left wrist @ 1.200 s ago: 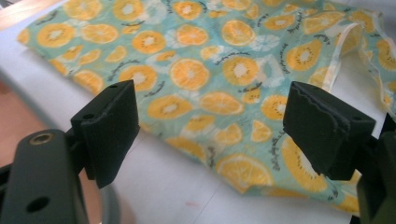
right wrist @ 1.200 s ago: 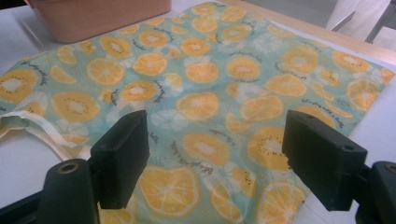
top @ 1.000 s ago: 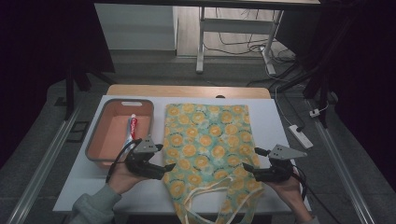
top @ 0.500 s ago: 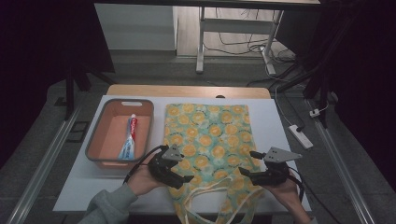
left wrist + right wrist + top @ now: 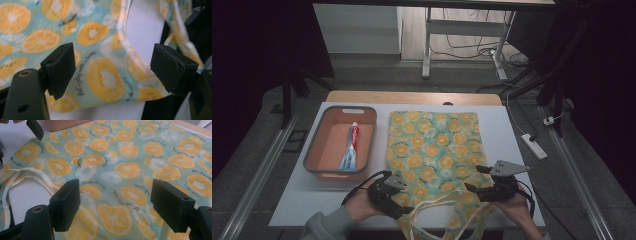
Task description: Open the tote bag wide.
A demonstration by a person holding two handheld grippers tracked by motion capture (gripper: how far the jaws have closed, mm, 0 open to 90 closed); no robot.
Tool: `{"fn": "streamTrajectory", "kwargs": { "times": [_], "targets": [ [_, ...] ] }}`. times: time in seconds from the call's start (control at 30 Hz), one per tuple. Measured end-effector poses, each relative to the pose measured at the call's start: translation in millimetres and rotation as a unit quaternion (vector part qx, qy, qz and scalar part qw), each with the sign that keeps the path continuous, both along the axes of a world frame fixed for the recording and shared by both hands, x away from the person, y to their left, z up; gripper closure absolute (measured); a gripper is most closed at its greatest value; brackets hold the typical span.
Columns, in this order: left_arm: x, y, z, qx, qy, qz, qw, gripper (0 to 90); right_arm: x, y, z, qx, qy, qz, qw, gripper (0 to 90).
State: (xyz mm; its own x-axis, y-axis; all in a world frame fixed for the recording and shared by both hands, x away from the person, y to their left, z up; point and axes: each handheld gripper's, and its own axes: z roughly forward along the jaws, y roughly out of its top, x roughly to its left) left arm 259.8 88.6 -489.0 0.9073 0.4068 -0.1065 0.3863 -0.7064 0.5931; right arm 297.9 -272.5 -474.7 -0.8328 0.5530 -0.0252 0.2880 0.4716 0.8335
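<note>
A flat fabric tote bag (image 5: pixel 432 145) printed with orange slices on pale blue lies in the middle of the white table (image 5: pixel 507 135). Its cream handles (image 5: pixel 439 210) trail toward the near edge. My left gripper (image 5: pixel 404 202) is open over the bag's near left corner; in the left gripper view the bag's edge (image 5: pixel 105 77) and a handle (image 5: pixel 175 27) lie between and beyond the jaws. My right gripper (image 5: pixel 472 179) is open over the bag's near right part, with printed cloth (image 5: pixel 117 215) under the jaws and a handle (image 5: pixel 30 173) to their left.
An orange-brown basket (image 5: pixel 314 145) sits left of the bag with a toothpaste tube (image 5: pixel 349 150) lying in it. A wooden strip (image 5: pixel 412 97) runs along the table's far edge. A power strip (image 5: pixel 534 146) lies on the floor to the right.
My left gripper has moved right, from beside the basket onto the bag's near left corner. The right gripper has edged a little left over the bag. Both stay open.
</note>
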Motion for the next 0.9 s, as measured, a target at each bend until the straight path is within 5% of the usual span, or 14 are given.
{"fn": "streamTrajectory", "kwargs": {
  "times": [0.27,0.5,0.63,0.8,0.9],
  "targets": [
    [7.9,-2.7,-14.7,0.024,0.026,0.018,0.9992,29.1,-2.0,3.0,-0.2,0.000,0.007,0.013,0.9999,23.8],
    [10.4,-2.7,-26.3,0.051,0.043,0.025,0.9974,50.5,-4.8,12.7,-2.6,-0.024,0.037,0.051,0.9977,21.4],
    [11.1,-2.0,-27.7,0.058,0.040,0.036,0.9969,67.4,-5.9,21.2,-8.8,-0.053,0.060,0.079,0.9936,21.5],
    [14.3,0.9,-28.4,0.060,0.039,0.046,0.9964,82.7,-7.1,27.8,-15.6,-0.083,0.073,0.102,0.9886,30.8],
    [14.9,2.0,-27.8,0.057,0.041,0.046,0.9965,87.8,-8.4,33.8,-22.1,-0.122,0.073,0.119,0.9828,60.9]
  ]
}}
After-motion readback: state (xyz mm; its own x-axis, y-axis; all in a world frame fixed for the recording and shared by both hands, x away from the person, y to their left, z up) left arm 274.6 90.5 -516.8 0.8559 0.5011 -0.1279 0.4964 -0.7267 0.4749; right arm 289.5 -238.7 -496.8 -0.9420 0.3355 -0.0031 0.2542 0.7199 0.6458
